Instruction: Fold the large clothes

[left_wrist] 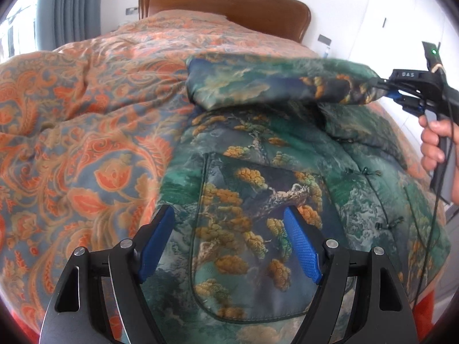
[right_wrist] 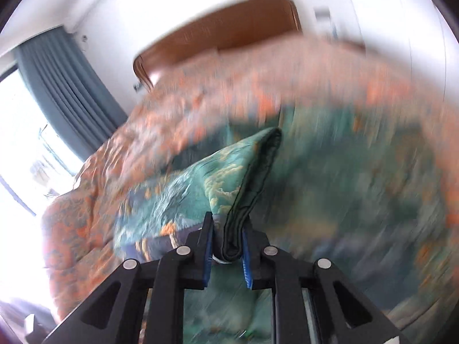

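A large green jacket printed with trees and golden foliage lies spread on the bed, front up, with a big patch pocket near me. My left gripper is open and empty, hovering just above the pocket. My right gripper is shut on the dark-edged cuff of the jacket's sleeve. In the left wrist view the right gripper holds that sleeve lifted across the upper part of the jacket. The right wrist view is blurred by motion.
The jacket rests on an orange and grey paisley bedspread. A wooden headboard stands at the far end against a white wall. Grey curtains and a bright window are on the left.
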Demonstrator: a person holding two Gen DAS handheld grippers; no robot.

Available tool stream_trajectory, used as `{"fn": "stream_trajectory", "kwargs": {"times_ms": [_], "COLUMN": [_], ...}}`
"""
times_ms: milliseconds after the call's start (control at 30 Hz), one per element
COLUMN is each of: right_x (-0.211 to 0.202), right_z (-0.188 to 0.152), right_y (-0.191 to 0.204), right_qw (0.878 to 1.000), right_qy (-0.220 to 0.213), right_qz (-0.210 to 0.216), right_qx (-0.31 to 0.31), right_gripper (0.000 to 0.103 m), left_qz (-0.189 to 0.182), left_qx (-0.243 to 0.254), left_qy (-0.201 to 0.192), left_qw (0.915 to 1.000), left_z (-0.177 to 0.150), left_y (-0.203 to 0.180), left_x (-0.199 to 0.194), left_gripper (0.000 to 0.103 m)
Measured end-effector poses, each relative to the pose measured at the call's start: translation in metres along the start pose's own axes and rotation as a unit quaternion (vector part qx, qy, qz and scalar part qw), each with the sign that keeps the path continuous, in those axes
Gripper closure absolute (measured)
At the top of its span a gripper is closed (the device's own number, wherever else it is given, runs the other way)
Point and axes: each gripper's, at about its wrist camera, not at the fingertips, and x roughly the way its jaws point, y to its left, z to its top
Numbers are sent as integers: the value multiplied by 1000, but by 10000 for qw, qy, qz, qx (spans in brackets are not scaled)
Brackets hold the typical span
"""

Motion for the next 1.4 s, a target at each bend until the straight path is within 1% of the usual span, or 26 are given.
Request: {"fn": "stream_trajectory", "kwargs": {"times_ms": [33, 67, 133, 233, 267, 367, 433, 467, 500, 600, 667, 700, 767, 833, 867, 933, 1000, 1033, 1100, 1133, 1167, 1200, 1267, 1300, 1333, 1400], "right_x": [2, 8, 35, 80, 89, 91, 79, 71, 61, 24, 12, 11, 20, 39, 54, 82, 108, 111, 113, 114, 115, 115, 115, 116, 118, 120], "right_z": [8, 11, 10, -13, -20, -30, -29, -28, -23, -10, -1, 2, 1, -6, -10, -20, -32, -34, -32, -31, -30, -30, -28, -28, -28, -29], "right_y": [-1, -4, -14, -34, -38, -40, -44, -46, -46, -39, -27, -16, -1, 6, 5, -5, -23, -24, -25, -25, -24, -22, -20, -19, -17, -18], "right_qw": [9998, 9995, 9983, 9924, 9913, 9931, 9931, 9930, 9936, 9950, 9951, 9946, 9926, 9905, 9898, 9886, 9849, 9852, 9855, 9850, 9845, 9840, 9840, 9842, 9845, 9847], "right_qy": [-59, -15, 343, 966, 1052, 929, 994, 1015, 938, 370, 82, 12, 110, 332, 502, 859, 1333, 1353, 1362, 1388, 1407, 1409, 1380, 1363, 1352, 1341], "right_qz": [-132, -233, -440, -758, -796, -721, -617, -596, -632, -859, -778, -628, -397, -365, -424, -593, -727, -722, -727, -756, -787, -808, -813, -798, -785, -765], "right_qx": [-148, -218, -186, -37, -11, 29, 69, 56, -6, -345, -596, -828, -1143, -1283, -1266, -1087, -826, -770, -706, -692, -696, -725, -786, -799, -802, -814], "right_gripper": [86, 86, 86, 86, 86, 82, 69, 68, 68, 67, 68, 68, 68, 68, 68, 68, 68, 68, 68, 68, 68, 68, 68, 68, 68, 68], "left_qz": [4, 16, 43, 80, 81, 69, 45, 27, 12, -27, -37, -16, -36, -91, -107, -140, -14, 57, 349, 512, 694, 820, 707, 679, 698, 793], "left_qx": [16, 43, 105, 143, 147, 176, 189, 177, 164, 122, 161, 198, 300, 396, 434, 510, 608, 641, 614, 552, 447, 322, 34, -75, -65, 94], "left_qy": [15, 29, 42, 50, 56, 52, 34, 12, -7, -18, 61, 92, 133, 97, 66, 108, 200, 280, 475, 551, 677, 868, 1263, 1401, 1464, 1455], "left_qw": [10000, 10000, 9999, 9999, 9998, 9998, 9998, 9998, 9999, 9999, 9998, 9998, 9995, 9991, 9990, 9985, 9980, 9975, 9964, 9956, 9943, 9923, 9895, 9878, 9867, 9861], "left_z": [0, -1, -1, -2, -2, -1, 2, 4, 5, 11, 18, 23, 36, 52, 64, 85, 108, 118, 135, 140, 143, 144, 139, 135, 132, 133], "left_y": [-1, -2, -5, -6, -6, -6, -6, -6, -5, -4, -5, -6, -10, -13, -14, -15, -16, -16, -12, -8, -2, 6, 21, 26, 27, 23], "left_x": [1, 1, 0, -3, -4, -8, -11, -13, -14, -14, -9, -7, -5, -4, -1, 10, 32, 45, 78, 94, 112, 133, 162, 173, 179, 176], "left_gripper": [23, 23, 23, 23, 23, 23, 23, 23, 23, 21, 21, 21, 21, 21, 21, 21, 21, 21, 21, 22, 28, 29, 29, 28, 27, 27]}}
